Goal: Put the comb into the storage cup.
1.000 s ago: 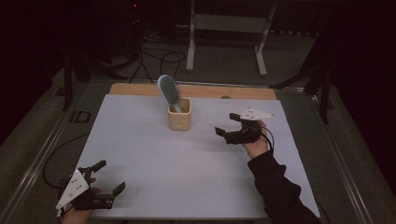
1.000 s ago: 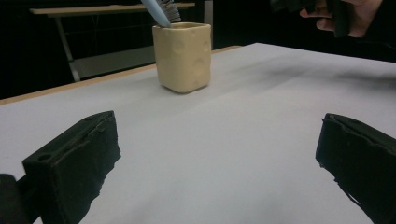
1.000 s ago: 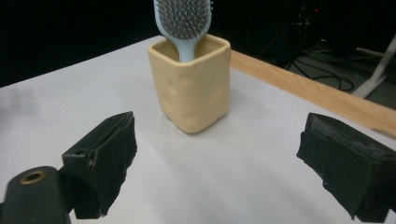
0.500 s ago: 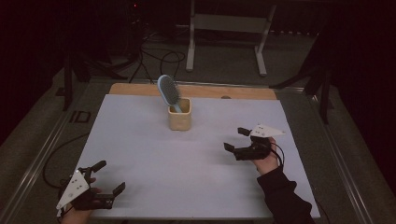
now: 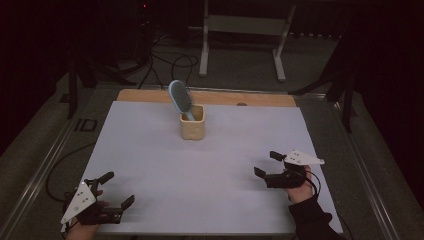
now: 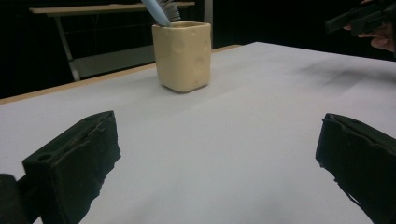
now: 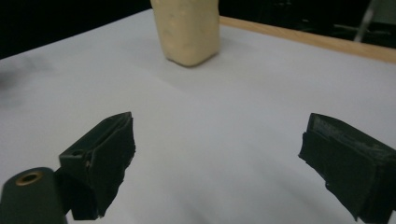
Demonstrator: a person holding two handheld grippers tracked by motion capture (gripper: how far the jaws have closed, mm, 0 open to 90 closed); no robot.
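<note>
- The left gripper (image 5: 116,191) sits at the near left corner of the counter (image 5: 150,150), jaws spread wide and grasping nothing; it has not moved over the last second.
- Left of centre, toward the far edge, the hairbrush (image 5: 180,99) stands handle-down in the cream cup (image 5: 192,122). Its long axis runs nearly upright but tilts — the bristled head leans up and to the left, toward the far left corner, with the bristles facing the near right. In the left gripper view the cup (image 6: 182,55) shows ahead, with the pale blue handle (image 6: 156,11) rising out of its mouth.
- The right gripper (image 5: 267,163) has drawn back: a second ago it was up level with the cup, just to its right, and now it hovers low near the right front edge, well apart from the cup. Its jaws are released, wide apart and empty; its own view looks over bare counter at the cup (image 7: 189,30).
- My reading — the brush has been dropped in and let go, so the placing looks done and the hand is retreating to rest.
</note>
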